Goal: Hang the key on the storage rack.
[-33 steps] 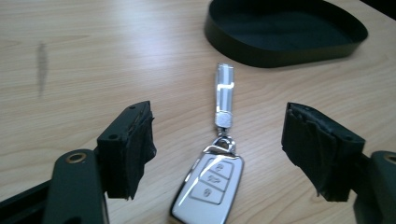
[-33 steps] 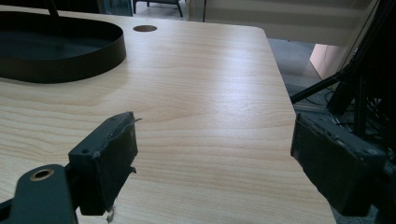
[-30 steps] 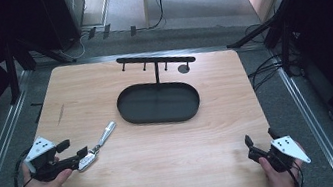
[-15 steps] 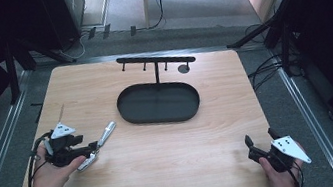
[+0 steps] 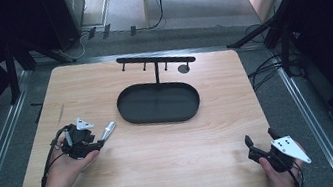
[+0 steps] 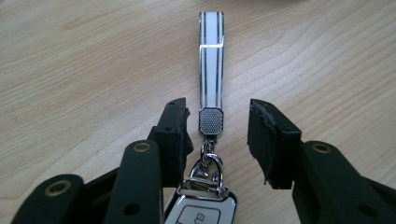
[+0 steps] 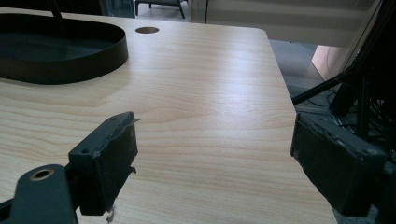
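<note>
The left gripper (image 6: 217,135) is hovering with fingers parted around the silver key fob's striped strap (image 6: 211,60) lying on the light wooden desk (image 5: 165,164). The right gripper (image 5: 260,145) is resting wide open.

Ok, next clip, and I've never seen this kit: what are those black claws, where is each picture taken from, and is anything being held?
A person holds a two-jaw hand tool in each hand. The high view looks down on a wooden table; each other picture comes from a camera on one tool. The left gripper is open, jaws either side of a car key fob with a striped strap lying flat; nothing is gripped. The right gripper is open over bare wood. Farther back sits a black oval tray with a hook rack.
</note>
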`<state>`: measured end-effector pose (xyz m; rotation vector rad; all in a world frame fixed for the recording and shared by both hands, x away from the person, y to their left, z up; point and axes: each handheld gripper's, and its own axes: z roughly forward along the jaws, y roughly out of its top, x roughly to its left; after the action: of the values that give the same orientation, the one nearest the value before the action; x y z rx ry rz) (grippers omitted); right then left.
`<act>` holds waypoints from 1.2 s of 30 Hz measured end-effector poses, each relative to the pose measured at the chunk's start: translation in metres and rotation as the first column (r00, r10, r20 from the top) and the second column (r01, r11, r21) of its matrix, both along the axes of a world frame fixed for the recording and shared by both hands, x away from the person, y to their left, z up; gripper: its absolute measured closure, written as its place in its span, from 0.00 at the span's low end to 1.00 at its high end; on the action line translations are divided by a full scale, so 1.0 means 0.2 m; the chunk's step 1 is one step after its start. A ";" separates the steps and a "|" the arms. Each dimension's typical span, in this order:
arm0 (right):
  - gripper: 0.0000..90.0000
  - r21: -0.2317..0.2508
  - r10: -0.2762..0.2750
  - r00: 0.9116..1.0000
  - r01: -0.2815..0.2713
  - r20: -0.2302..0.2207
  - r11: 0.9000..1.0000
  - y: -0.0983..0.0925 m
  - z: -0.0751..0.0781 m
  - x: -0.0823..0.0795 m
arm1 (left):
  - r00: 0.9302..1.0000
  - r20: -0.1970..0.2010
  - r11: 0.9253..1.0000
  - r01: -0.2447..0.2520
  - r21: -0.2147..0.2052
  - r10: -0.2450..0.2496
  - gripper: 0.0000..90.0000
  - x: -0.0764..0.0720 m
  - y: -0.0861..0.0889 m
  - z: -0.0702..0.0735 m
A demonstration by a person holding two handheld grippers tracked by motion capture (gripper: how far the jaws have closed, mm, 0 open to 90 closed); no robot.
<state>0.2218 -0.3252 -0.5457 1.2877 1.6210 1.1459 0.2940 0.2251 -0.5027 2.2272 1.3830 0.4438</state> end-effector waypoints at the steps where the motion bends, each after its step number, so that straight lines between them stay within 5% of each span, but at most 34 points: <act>1: 0.16 0.001 0.000 1.000 0.000 0.000 1.000 0.00 0.00 0.00 | 1.000 -0.008 1.000 -0.002 -0.002 0.002 0.66 0.01 0.00 -0.01; 14: 0.16 0.005 0.002 1.000 -0.002 0.002 1.000 0.00 0.00 0.00 | 0.996 -0.083 0.999 -0.017 0.042 0.021 0.71 0.09 -0.04 -0.07; 19: 0.16 0.005 0.002 1.000 -0.002 0.004 1.000 0.00 0.00 0.00 | 0.997 -0.071 0.996 -0.021 0.089 0.028 0.73 0.09 -0.06 -0.08; 24: 0.16 0.005 0.003 1.000 -0.003 0.003 1.000 0.00 0.00 0.00 | 0.997 -0.071 0.996 -0.003 0.092 0.010 0.83 0.09 -0.07 -0.08; 36: 0.16 0.006 0.003 1.000 -0.003 0.002 1.000 0.00 0.00 0.00 | 0.999 0.039 1.000 -0.005 -0.022 0.006 0.83 0.05 -0.03 -0.02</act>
<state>0.2218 -0.3258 -0.5457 1.2880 1.6196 1.1543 0.3035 0.2187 -0.5062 2.1859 1.3684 0.4690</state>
